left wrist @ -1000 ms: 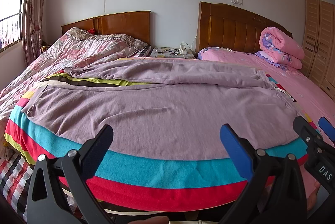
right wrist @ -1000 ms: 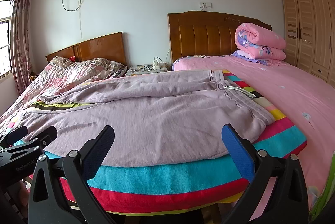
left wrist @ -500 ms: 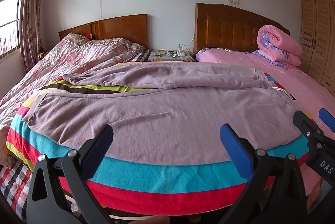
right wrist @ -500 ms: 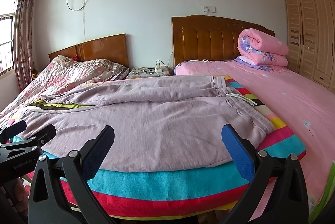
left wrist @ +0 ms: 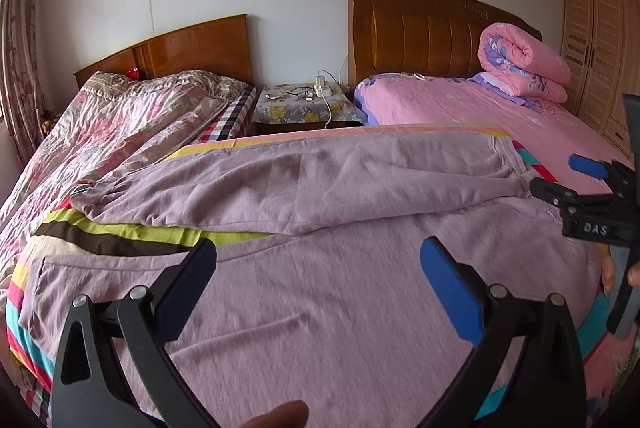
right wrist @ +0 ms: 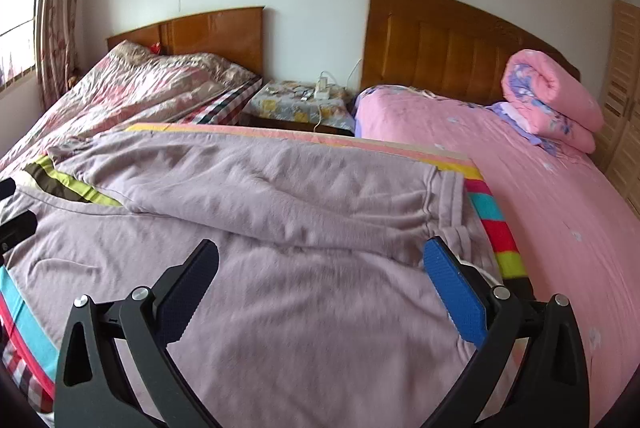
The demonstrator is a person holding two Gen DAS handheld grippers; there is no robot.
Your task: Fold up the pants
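Mauve sweatpants (left wrist: pixel 320 308) lie spread across a striped blanket (left wrist: pixel 120 240), waistband (right wrist: pixel 448 199) to the right and both legs running left. The far leg (right wrist: pixel 240 179) lies apart from the near leg (right wrist: pixel 280 308), with blanket showing between them at the left. My left gripper (left wrist: pixel 316 260) hovers open over the near leg, holding nothing. My right gripper (right wrist: pixel 320 256) is open above the seat area close to the waistband; in the left wrist view the right gripper (left wrist: pixel 560 175) appears at the right edge by the waistband. The left gripper's finger (right wrist: pixel 12 224) shows at the left edge.
The blanket bridges two beds: one with a floral quilt (left wrist: pixel 120 131) on the left, one with a pink sheet (right wrist: pixel 540 211) on the right. A rolled pink quilt (right wrist: pixel 548 99) lies by the right headboard. A nightstand (left wrist: pixel 304 103) with cables stands between them; a wardrobe (left wrist: pixel 600 39) far right.
Both grippers have moved forward and higher, from the blanket's near edge to above the pants, tilting downward. The right gripper has come close to the waistband. Both stay open.
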